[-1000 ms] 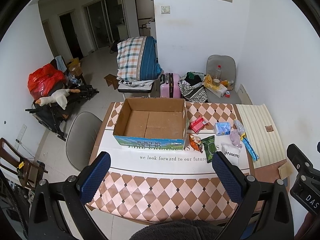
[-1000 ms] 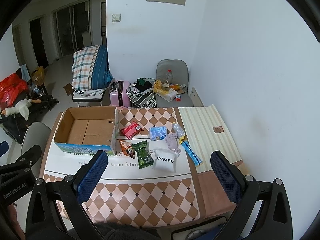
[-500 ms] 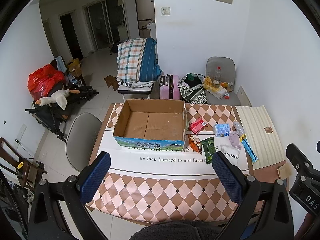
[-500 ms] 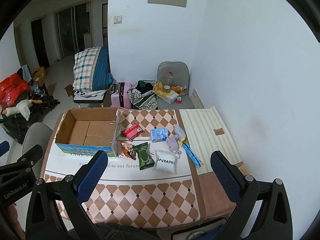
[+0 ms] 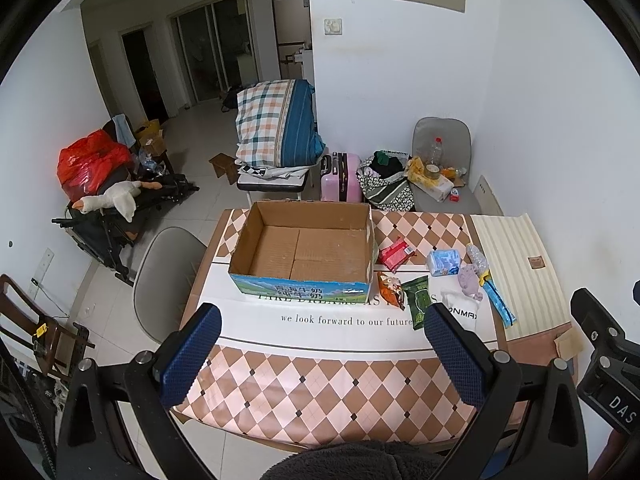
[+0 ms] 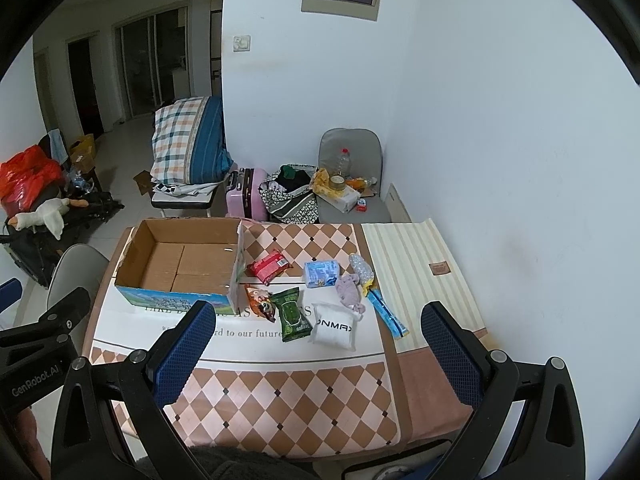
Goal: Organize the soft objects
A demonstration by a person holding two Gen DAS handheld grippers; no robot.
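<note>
An empty cardboard box (image 5: 304, 252) (image 6: 180, 260) stands on the checkered table (image 5: 320, 384). To its right lie soft packs: a red packet (image 6: 269, 266), a blue tissue pack (image 6: 321, 273), an orange snack bag (image 6: 259, 303), a green wipes pack (image 6: 292, 314), a white pouch (image 6: 335, 327), a purple plush (image 6: 349, 291) and a blue tube (image 6: 386, 314). My left gripper (image 5: 320, 344) hovers open above the near table edge. My right gripper (image 6: 318, 344) is also open, well short of the packs. Neither holds anything.
A grey chair (image 5: 168, 276) stands at the table's left side. A striped mat (image 6: 420, 276) covers the table's right end by the white wall. Behind the table are a pink suitcase (image 5: 340, 178), bags and another chair (image 5: 440, 160) loaded with clutter.
Both grippers rose and pulled back slightly, so the table and box appear a little lower and smaller. Nothing on the table moved.
</note>
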